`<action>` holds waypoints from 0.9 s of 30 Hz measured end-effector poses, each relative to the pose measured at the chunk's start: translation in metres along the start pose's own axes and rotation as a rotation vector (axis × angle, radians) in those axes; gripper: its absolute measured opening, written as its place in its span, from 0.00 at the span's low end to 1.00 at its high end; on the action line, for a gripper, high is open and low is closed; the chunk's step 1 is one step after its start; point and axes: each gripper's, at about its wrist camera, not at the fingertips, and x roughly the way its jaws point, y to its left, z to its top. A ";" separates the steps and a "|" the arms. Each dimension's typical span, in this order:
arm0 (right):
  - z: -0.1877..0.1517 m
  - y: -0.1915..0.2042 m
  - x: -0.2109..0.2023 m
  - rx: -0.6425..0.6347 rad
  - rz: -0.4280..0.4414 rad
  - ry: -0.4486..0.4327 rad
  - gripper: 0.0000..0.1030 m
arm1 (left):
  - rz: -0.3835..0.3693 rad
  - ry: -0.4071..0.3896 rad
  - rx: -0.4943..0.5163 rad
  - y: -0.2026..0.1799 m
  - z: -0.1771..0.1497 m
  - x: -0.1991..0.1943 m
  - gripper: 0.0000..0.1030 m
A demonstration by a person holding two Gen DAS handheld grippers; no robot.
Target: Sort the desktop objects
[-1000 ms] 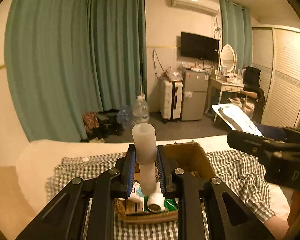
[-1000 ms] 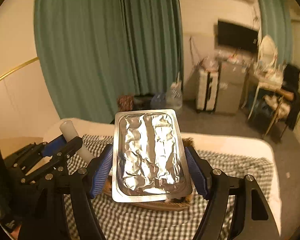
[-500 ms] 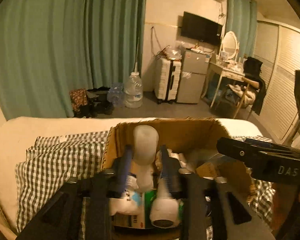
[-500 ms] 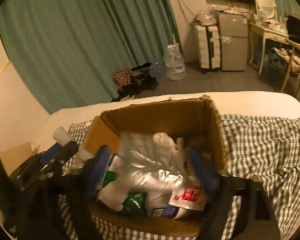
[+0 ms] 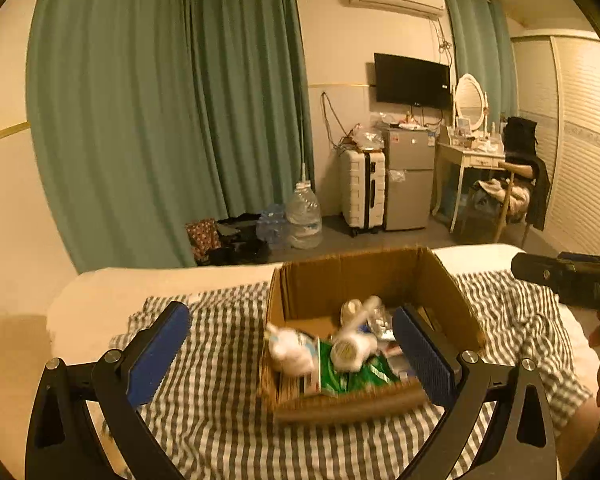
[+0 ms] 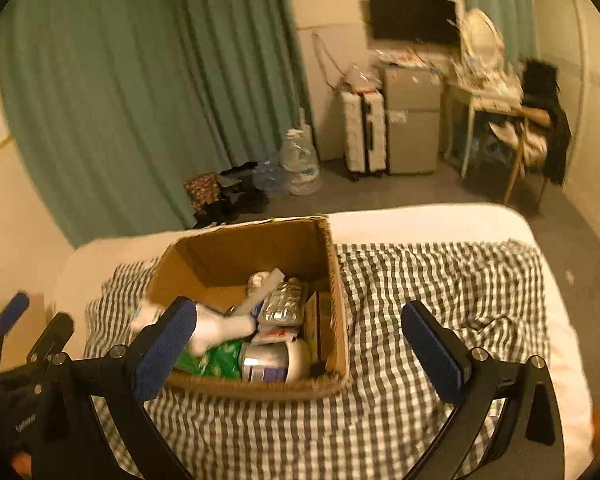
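A cardboard box (image 6: 332, 280) sits on a checked cloth (image 6: 440, 280) over a bed. Inside lie a foil blister pack (image 6: 284, 303), a white tube (image 5: 350, 350) and other items. Both the left hand-held gripper (image 5: 292, 354) and right hand-held gripper (image 6: 300, 346) hover near it, jaws spread and empty.

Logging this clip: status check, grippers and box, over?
Left gripper open, empty. Right gripper open, empty. Foil blister pack and white bottle lie inside cardboard box on checked cloth. Nothing in the way.
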 end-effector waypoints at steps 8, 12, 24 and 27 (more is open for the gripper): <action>-0.059 0.032 0.003 -0.112 -0.044 0.051 1.00 | -0.003 0.082 -0.075 -0.007 -0.035 0.003 1.00; -0.071 0.028 0.027 -0.119 -0.094 0.076 1.00 | 0.046 0.086 -0.123 0.002 -0.045 0.024 1.00; -0.074 0.007 0.065 -0.026 -0.102 0.179 1.00 | 0.087 0.159 -0.167 0.021 -0.056 0.049 1.00; -0.074 0.012 0.062 -0.053 -0.109 0.166 1.00 | 0.085 0.147 -0.153 0.019 -0.054 0.047 1.00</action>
